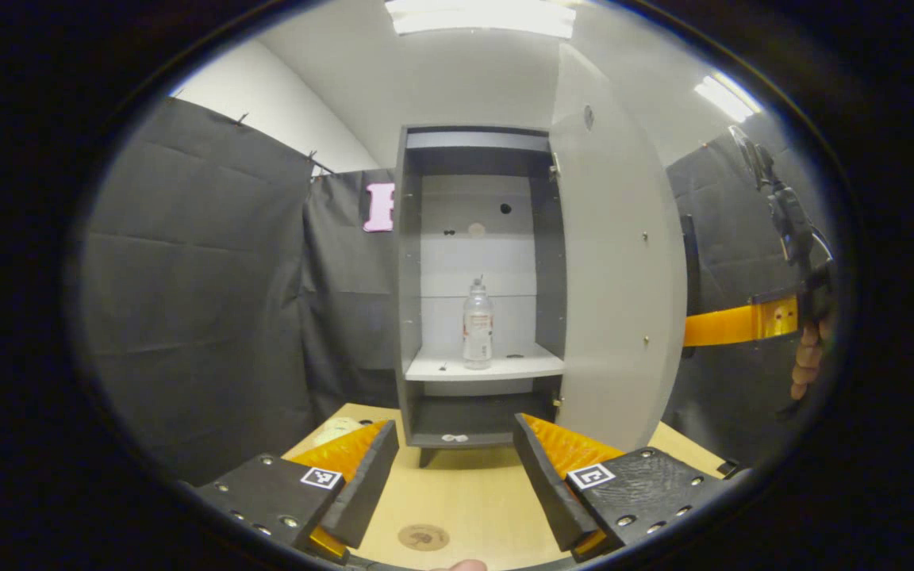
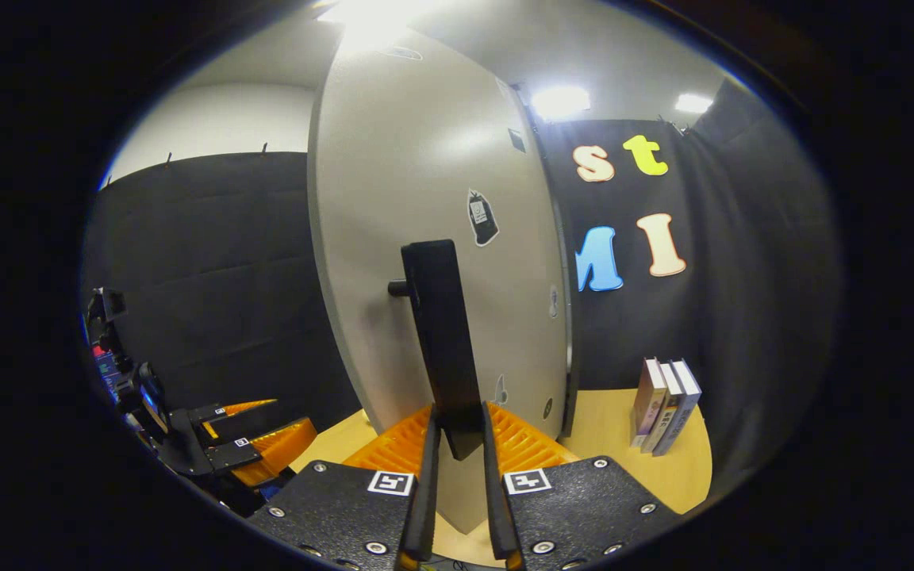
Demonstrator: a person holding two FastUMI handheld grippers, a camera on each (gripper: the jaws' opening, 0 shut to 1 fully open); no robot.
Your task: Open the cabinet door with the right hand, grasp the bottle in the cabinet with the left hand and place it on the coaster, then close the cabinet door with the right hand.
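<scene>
The grey cabinet (image 1: 425, 373) stands open on the wooden table. A clear plastic bottle (image 1: 477, 325) stands upright on its white shelf. The cabinet door (image 1: 616, 277) is swung out to the right. My left gripper (image 1: 455, 488) is open, well short of the cabinet, with nothing between its fingers. A round brown coaster (image 1: 424, 537) lies on the table just below it. In the right gripper view my right gripper (image 2: 457, 452) is shut on the door's black handle (image 2: 441, 333), with the door (image 2: 425, 198) behind it. The right gripper (image 1: 743, 323) also reaches the door's edge in the left gripper view.
Three books (image 2: 663, 406) stand on the table right of the door. The left gripper (image 2: 251, 444) and its holder sit low at the left in the right gripper view. A pale round object (image 1: 338, 430) lies at the table's left edge. Black cloth walls surround the booth.
</scene>
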